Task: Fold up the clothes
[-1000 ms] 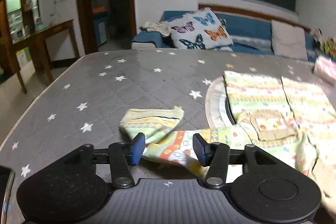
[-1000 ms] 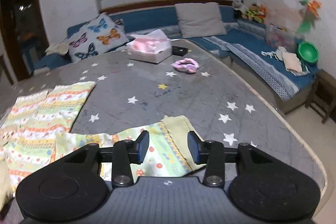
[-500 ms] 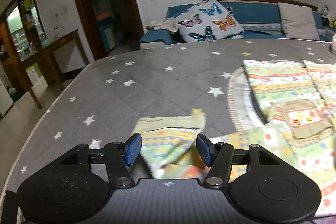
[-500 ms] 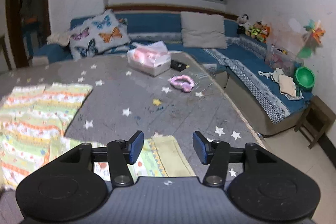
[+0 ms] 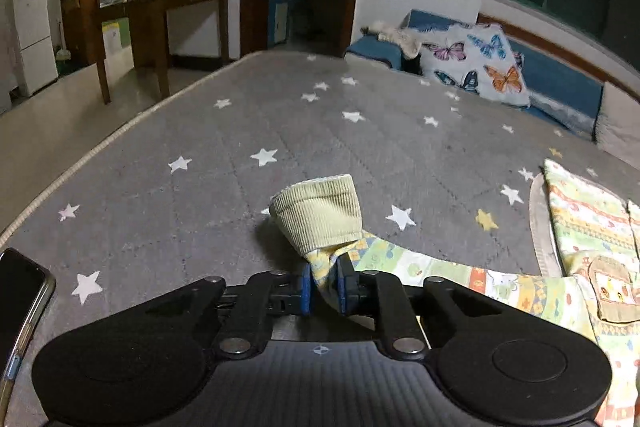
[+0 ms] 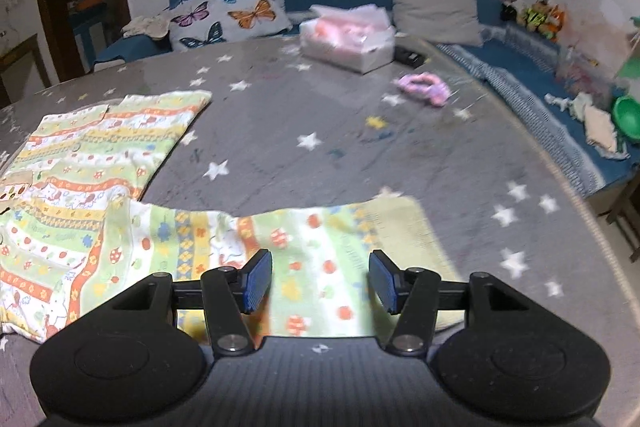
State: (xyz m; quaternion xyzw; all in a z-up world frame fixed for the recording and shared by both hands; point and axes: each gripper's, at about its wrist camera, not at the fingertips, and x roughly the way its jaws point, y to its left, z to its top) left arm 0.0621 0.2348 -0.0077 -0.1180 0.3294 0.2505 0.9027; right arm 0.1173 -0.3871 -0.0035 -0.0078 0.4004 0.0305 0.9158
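A child's patterned garment (image 6: 120, 155) lies spread on the grey star-print mattress (image 5: 240, 131). My left gripper (image 5: 324, 287) is shut on its left sleeve just behind the ribbed green cuff (image 5: 320, 213), which stands up ahead of the fingers. In the right wrist view the other sleeve (image 6: 312, 251) lies flat, its green cuff (image 6: 400, 223) to the right. My right gripper (image 6: 320, 281) is open, its blue pads either side of that sleeve and just above it.
A phone (image 5: 20, 303) lies at the mattress's left edge. A tissue box (image 6: 348, 39), a pink scrunchie (image 6: 424, 89) and a dark remote (image 6: 408, 57) sit at the far right. A blue sofa with a butterfly pillow (image 6: 232, 15) runs behind the mattress.
My left gripper has closed on the left sleeve and turned left. My right gripper stays open and has dropped lower over the right sleeve.
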